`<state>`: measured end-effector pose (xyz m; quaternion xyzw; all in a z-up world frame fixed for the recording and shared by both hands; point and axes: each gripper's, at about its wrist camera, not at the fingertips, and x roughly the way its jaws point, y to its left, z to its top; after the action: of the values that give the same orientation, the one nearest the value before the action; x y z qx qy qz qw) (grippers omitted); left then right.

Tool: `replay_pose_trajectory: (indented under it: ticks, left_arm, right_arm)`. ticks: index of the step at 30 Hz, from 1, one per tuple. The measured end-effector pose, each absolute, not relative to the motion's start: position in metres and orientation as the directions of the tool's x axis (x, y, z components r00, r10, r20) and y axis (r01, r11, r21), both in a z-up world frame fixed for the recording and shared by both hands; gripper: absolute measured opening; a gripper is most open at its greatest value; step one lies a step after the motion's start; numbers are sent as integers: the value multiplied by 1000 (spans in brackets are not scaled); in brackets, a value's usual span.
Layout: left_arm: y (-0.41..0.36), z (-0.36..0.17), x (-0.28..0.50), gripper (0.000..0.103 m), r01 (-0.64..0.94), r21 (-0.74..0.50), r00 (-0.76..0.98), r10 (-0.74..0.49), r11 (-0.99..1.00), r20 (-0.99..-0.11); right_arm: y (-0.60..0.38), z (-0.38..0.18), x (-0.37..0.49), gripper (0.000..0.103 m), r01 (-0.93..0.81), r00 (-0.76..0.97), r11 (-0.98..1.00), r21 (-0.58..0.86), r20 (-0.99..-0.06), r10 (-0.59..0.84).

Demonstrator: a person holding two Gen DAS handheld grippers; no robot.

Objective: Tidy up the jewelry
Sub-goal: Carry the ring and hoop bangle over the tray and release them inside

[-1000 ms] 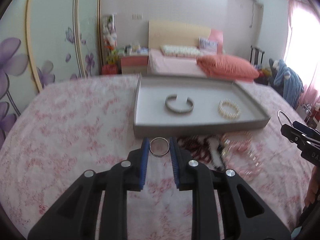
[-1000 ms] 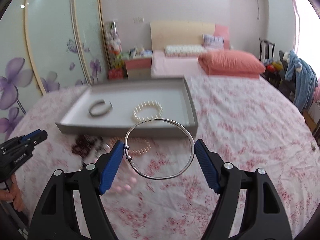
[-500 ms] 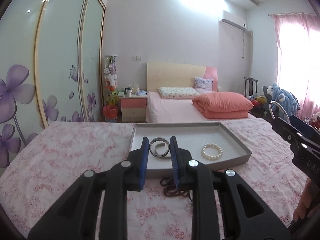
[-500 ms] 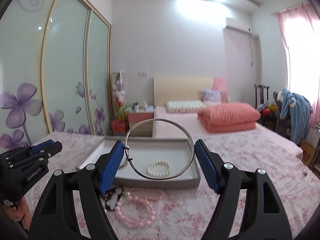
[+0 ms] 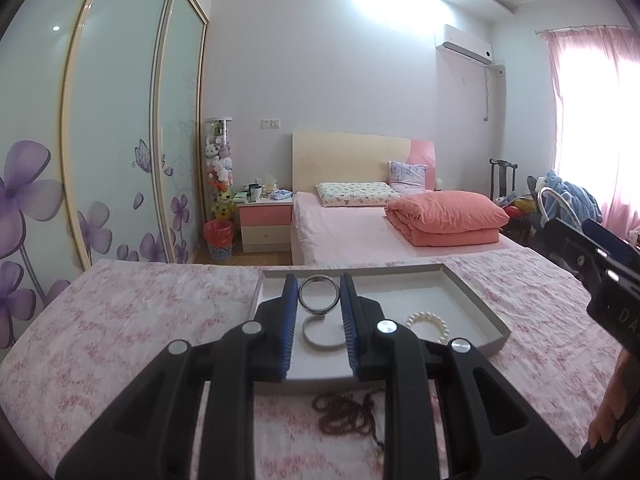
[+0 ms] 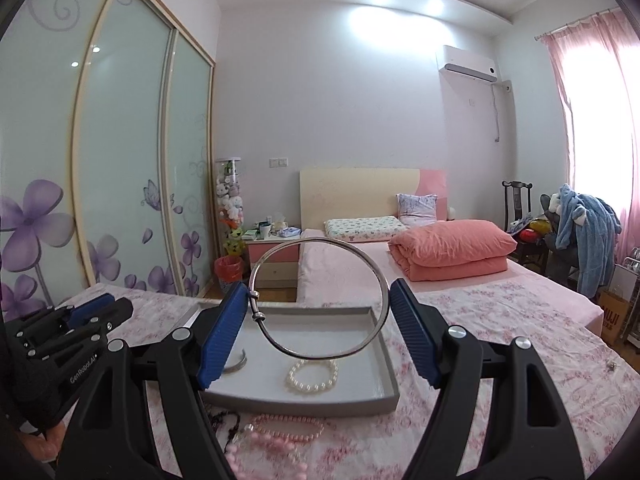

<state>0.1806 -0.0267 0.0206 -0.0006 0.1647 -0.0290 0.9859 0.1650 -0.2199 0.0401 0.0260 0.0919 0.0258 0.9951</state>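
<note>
Lifting both pieces up off the bed since a second ago: left tongs (image 5: 319, 298) pinching small ring (image 5: 318, 295), right tongs (image 6: 320, 322) clamping silver bangle (image 6: 320, 299), now above tray (image 6: 384, 344). Drop-off probably next.

A bed with a pink flowered cover (image 6: 500, 320) carries everything. On it, just beyond the tongs' tips, lies a grey tray (image 6: 320, 402). Under the tongs lie dark red beads (image 5: 348, 416) and pink beads (image 6: 280, 436).
</note>
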Motion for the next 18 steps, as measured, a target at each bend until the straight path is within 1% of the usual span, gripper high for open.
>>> replay_pose_trajectory:
  ticks: [3, 8, 12, 18]
  left_arm:
    - [-28, 17, 197, 22, 52, -8, 941, -52, 999, -334]
    - [-28, 1, 229, 22, 52, -22, 923, -57, 998, -382]
    - [-27, -16, 254, 22, 54, -41, 894, -67, 998, -443]
    - [-25, -41, 280, 22, 75, -53, 841, -92, 996, -534]
  right_arm:
    - [-218, 33, 186, 73, -29, 977, 998, 60, -210, 41]
    - [-213, 16, 216, 73, -21, 961, 998, 52, -275, 34]
    - [-205, -1, 243, 73, -36, 932, 998, 48, -358, 51]
    - [-204, -26, 273, 73, -66, 864, 994, 86, -494, 100]
